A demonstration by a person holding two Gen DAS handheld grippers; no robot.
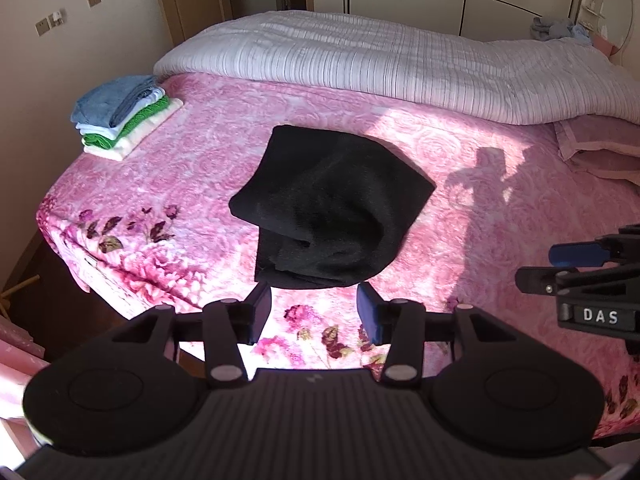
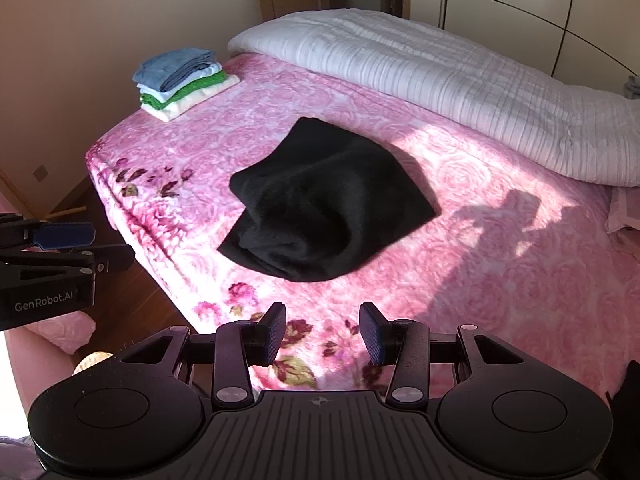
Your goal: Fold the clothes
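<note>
Black garment loose on the pink bedspread, both grippers empty.

Left wrist view: the left gripper [image 1: 314, 308] is released, the black garment [image 1: 328, 204] just beyond its fingertips on the bedspread [image 1: 480, 240].
Right wrist view: the right gripper [image 2: 322, 330] is released, the garment [image 2: 324, 204] ahead, apart; a folded stack [image 2: 182, 80] far left.

Bed's got a pink blanket [image 1: 192, 184] with a tone-on-tone rose pattern all over, plus darker magenta flowers with olive and maroon leaves along the near edge. The garment [image 1: 332, 204] lying on it is plain solid black, no print. Over by the corner there's a folded stack [image 1: 124, 116]: blue on top, then pale blue, bright green, cream at the bottom. The quilt [image 1: 380, 64] at the back is white-ish lilac with thin stripes. Both grippers are black with blue pads [image 2: 376, 338]. Walls are beige.
</note>
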